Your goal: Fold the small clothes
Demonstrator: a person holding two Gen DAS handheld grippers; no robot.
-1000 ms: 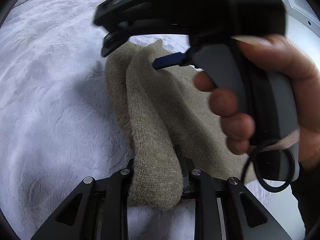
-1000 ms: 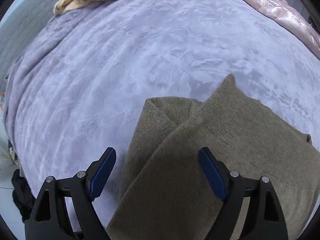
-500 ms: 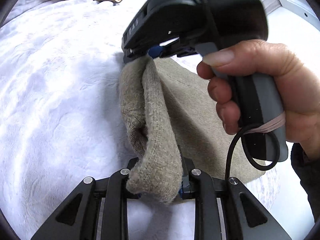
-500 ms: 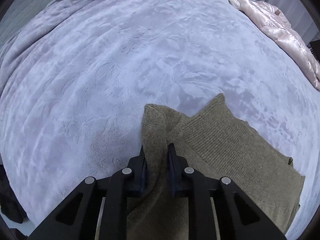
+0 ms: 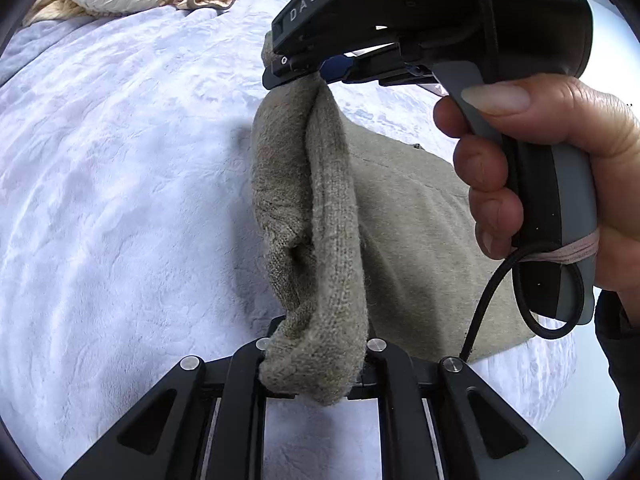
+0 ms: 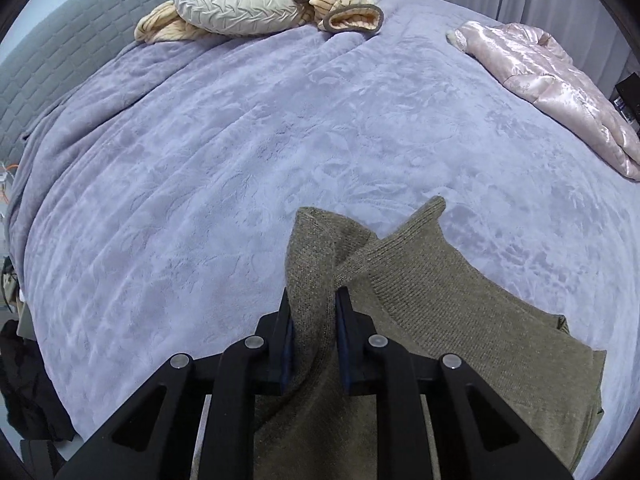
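Observation:
An olive-brown knit sweater (image 6: pixel 460 320) lies on a lilac blanket (image 6: pixel 200 200). My right gripper (image 6: pixel 314 320) is shut on a raised fold of the sweater's edge. My left gripper (image 5: pixel 316 356) is shut on the same folded edge (image 5: pixel 320 220), which stretches off the bed between the two grippers. In the left wrist view the right gripper (image 5: pixel 320 74) shows from the side, held in a hand (image 5: pixel 560 168), pinching the far end of the fold. The rest of the sweater (image 5: pixel 420 240) rests flat on the blanket.
A cream round cushion (image 6: pixel 236 8) and a striped tan garment (image 6: pixel 340 8) lie at the far end of the bed. A pink satin jacket (image 6: pixel 560 88) lies at the far right. A grey padded headboard (image 6: pixel 52 60) is at the far left.
My right gripper was open over the sweater, then shut on its edge fold and lifted it. Both grippers have risen, and the folded edge hangs higher above the blanket.

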